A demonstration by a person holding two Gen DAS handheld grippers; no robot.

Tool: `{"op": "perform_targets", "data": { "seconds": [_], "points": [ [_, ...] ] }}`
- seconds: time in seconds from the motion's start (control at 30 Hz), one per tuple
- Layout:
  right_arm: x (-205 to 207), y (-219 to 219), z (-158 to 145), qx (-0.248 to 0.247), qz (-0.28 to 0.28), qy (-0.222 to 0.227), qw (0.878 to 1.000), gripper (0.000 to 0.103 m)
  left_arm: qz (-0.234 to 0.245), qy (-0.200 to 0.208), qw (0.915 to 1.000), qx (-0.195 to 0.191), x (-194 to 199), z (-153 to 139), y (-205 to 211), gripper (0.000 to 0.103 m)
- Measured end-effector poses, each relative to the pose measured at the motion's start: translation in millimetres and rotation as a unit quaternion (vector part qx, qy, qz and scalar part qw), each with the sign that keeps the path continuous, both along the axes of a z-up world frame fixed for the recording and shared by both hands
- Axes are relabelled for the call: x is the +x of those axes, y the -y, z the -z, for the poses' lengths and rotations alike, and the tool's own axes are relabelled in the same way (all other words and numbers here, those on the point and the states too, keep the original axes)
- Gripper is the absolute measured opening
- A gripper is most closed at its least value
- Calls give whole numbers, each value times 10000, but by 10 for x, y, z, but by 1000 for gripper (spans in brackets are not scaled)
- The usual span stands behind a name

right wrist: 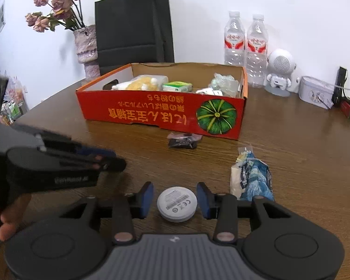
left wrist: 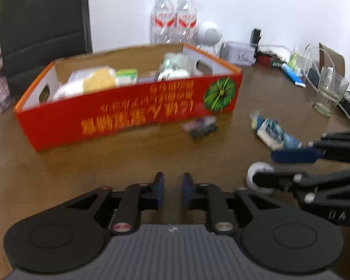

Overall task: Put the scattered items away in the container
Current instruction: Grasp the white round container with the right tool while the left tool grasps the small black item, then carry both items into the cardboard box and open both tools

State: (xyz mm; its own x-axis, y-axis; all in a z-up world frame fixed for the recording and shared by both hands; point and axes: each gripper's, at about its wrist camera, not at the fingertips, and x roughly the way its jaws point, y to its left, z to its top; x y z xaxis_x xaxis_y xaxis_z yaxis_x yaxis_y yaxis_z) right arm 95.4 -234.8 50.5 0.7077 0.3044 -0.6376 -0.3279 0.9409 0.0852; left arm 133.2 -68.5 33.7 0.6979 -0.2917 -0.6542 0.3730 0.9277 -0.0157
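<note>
Two water bottles (right wrist: 245, 46), a black bag (right wrist: 133, 25), wilted flowers (right wrist: 56, 2) behind.

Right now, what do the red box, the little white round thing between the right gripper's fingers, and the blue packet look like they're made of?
Red box: looks like printed cardboard, with raw brown inner walls and cut handle holes.
White disc: probably hard plastic, smooth and matte, with small printed markings on its face.
Blue packet: seems a thin plastic or foil wrapper, crinkled and slightly glossy; which of the two I cannot tell.

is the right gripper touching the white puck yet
Apart. The right wrist view shows the right gripper straddling the white puck, with wood visible either side.
</note>
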Motion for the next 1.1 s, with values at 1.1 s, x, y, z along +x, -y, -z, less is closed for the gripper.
{"op": "perform_targets", "data": {
  "seconds": [1.1],
  "points": [
    [-131,-165,78,-133,-622,18,9980,54,-1293,183,9899,-550,-732,-88,-499,24]
  ]
}}
